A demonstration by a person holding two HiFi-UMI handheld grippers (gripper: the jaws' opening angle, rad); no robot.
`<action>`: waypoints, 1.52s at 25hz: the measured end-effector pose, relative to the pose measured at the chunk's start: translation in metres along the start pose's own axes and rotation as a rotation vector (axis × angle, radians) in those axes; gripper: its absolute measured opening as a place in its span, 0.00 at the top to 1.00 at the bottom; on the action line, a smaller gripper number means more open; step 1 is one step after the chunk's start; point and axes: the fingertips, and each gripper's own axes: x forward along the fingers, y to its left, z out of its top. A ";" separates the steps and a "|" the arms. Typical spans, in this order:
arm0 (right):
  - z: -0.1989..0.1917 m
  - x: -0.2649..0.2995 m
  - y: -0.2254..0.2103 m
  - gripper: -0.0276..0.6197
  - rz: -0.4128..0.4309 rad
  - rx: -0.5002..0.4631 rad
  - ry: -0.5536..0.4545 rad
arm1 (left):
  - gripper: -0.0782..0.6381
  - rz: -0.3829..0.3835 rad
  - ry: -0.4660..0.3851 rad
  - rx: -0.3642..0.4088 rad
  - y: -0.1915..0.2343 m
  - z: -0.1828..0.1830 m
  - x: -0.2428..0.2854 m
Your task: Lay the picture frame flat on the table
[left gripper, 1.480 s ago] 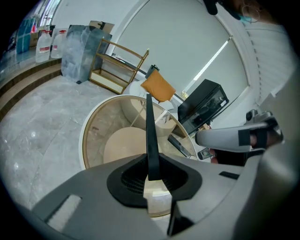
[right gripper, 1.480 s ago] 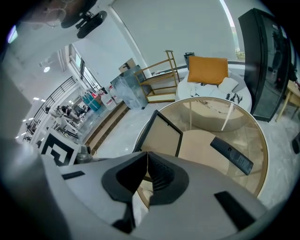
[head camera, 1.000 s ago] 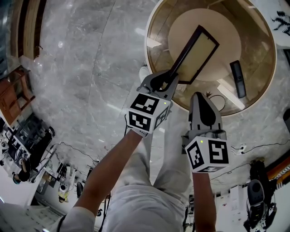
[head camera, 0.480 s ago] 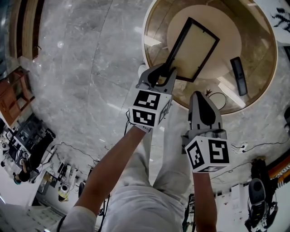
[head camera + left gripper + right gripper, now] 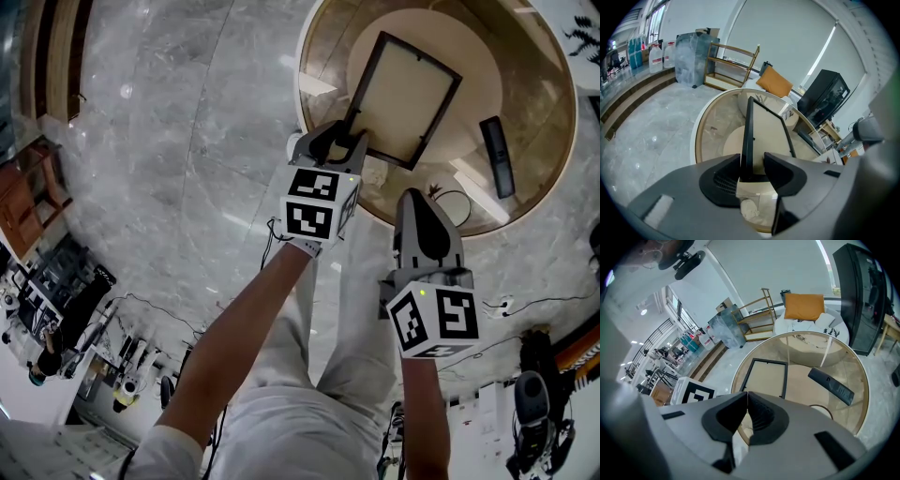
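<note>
The black picture frame [image 5: 403,98] with a pale panel lies nearly flat on the round glass table [image 5: 314,89]. My left gripper [image 5: 337,141] is at the frame's near left corner. Its jaws have just been opening and stand open. In the left gripper view the frame's edge [image 5: 749,136] runs between the jaws, against the left one and with a gap to the right one. My right gripper [image 5: 419,202] hovers at the table's near rim, shut and empty. The right gripper view shows the frame [image 5: 764,378] beyond that gripper [image 5: 746,399].
A black remote [image 5: 495,157] lies on the glass to the right of the frame, also in the right gripper view as the remote [image 5: 831,384]. A cable loop [image 5: 452,208] sits by the near rim. Grey marble floor surrounds the table; a shelf and a cushion stand beyond.
The frame has tipped from steeply tilted to nearly flat on the table. The left gripper went down and forward with it, and its jaws opened. The right gripper stayed put.
</note>
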 end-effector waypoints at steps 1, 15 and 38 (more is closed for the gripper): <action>-0.001 0.000 0.000 0.95 0.001 0.000 0.001 | 0.67 -0.007 -0.002 -0.004 0.001 -0.001 0.001; -0.003 0.000 -0.001 0.95 -0.006 0.006 0.005 | 0.78 0.056 0.058 0.081 0.016 -0.017 0.011; 0.039 -0.057 0.039 0.95 -0.038 -0.043 -0.032 | 0.88 0.022 0.082 0.077 -0.011 0.019 -0.092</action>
